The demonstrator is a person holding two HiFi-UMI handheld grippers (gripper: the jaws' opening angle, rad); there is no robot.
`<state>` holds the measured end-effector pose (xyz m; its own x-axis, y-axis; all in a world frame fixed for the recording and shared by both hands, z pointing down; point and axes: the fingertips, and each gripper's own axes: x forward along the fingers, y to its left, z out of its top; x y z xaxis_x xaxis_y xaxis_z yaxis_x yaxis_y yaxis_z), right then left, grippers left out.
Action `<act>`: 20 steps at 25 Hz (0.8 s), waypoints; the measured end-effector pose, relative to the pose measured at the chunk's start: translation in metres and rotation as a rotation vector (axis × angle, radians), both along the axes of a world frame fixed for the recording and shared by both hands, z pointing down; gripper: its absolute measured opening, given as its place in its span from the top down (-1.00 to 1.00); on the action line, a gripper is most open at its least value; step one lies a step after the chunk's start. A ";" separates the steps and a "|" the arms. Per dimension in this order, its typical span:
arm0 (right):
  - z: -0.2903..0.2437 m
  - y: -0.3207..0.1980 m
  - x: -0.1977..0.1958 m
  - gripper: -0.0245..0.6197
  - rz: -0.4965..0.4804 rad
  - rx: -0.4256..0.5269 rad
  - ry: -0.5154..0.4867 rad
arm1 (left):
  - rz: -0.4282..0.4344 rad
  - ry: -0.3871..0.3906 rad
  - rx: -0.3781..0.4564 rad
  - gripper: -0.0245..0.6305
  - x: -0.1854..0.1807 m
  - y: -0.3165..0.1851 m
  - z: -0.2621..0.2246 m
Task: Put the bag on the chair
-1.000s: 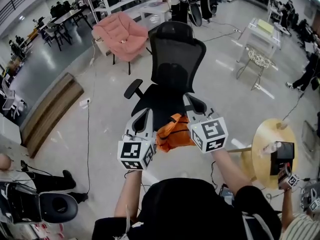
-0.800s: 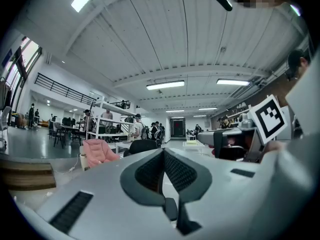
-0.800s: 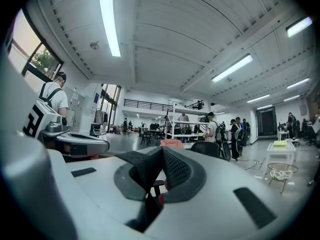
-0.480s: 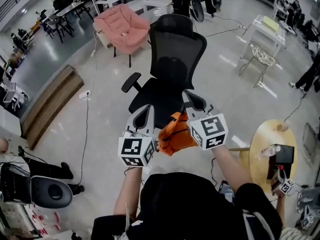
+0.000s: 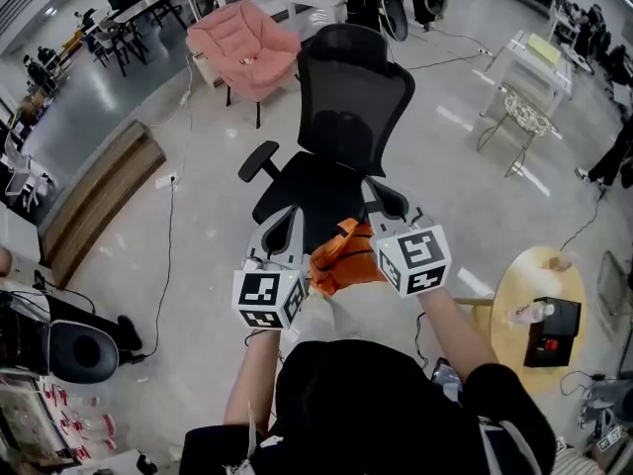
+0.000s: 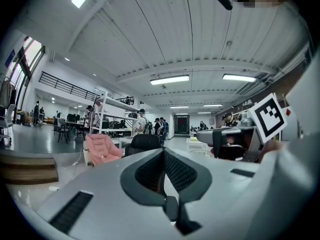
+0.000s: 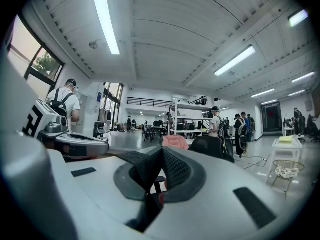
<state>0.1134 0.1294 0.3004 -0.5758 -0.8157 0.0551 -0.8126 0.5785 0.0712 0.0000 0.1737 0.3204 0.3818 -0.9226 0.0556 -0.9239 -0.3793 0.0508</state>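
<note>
Glossy grey floor [image 5: 475,156] fills a large open workroom, with a pink armchair [image 5: 242,52] at the back left and a round wooden table [image 5: 534,305] at the right edge. 1 black mesh office chair [image 5: 346,97] stands in the middle, facing the person, its seat [image 5: 316,191] bare. The orange bag [image 5: 341,257] hangs in the air between the 2 grippers, over the seat's front edge in the head view; whether it touches the seat cannot be told. The right gripper [image 7: 161,156] has its jaws pressed together, and a sliver of orange fabric shows pinched low between the pads. The left gripper [image 6: 163,159] also has its jaws together; its own view shows no fabric between them, though from above the bag's left edge reaches that gripper. Both grippers point level toward the chair, side by side
</note>
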 end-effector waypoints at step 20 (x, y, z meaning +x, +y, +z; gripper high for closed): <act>0.018 -0.128 -0.044 0.92 0.000 -0.047 0.024 | 0.013 0.017 -0.030 0.89 -0.039 -0.132 0.012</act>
<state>0.0697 0.0012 0.3183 -0.5740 -0.8118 0.1072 -0.8110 0.5817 0.0628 -0.0387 0.0415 0.3326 0.3944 -0.9157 0.0765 -0.9180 -0.3889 0.0776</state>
